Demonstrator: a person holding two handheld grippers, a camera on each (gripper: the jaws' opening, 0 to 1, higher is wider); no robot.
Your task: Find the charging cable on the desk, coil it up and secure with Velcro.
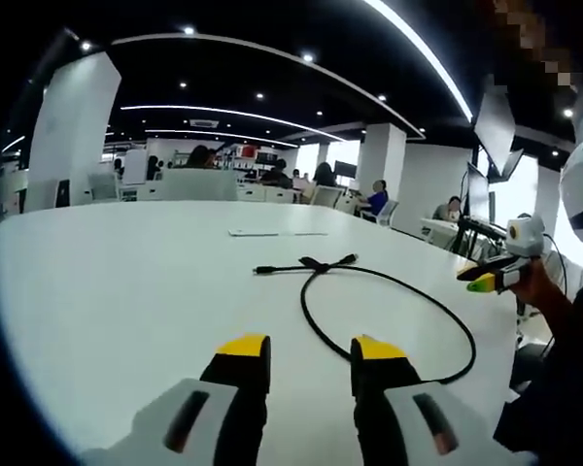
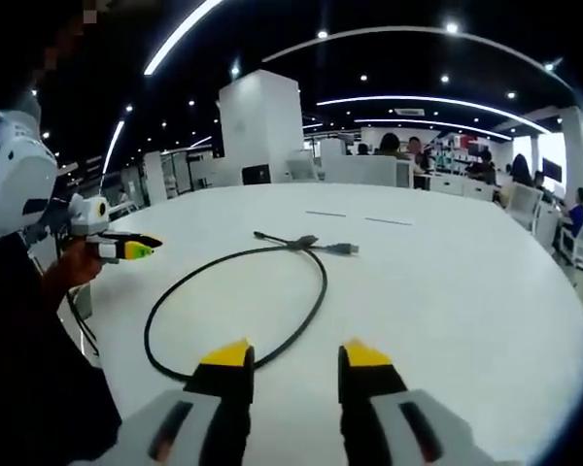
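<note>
Black cable (image 1: 389,301) x1 looped | white desk (image 1: 126,282) x1 | tongs x2 apart

Black charging cable (image 2: 235,311) looped on white desk (image 2: 447,282), right claw (image 2: 291,361) open above it

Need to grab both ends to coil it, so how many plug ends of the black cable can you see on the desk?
2. Both lie at the far side of the cable loop: one plug pointing left, the other plug pointing right, past where the cable crosses itself.
</note>
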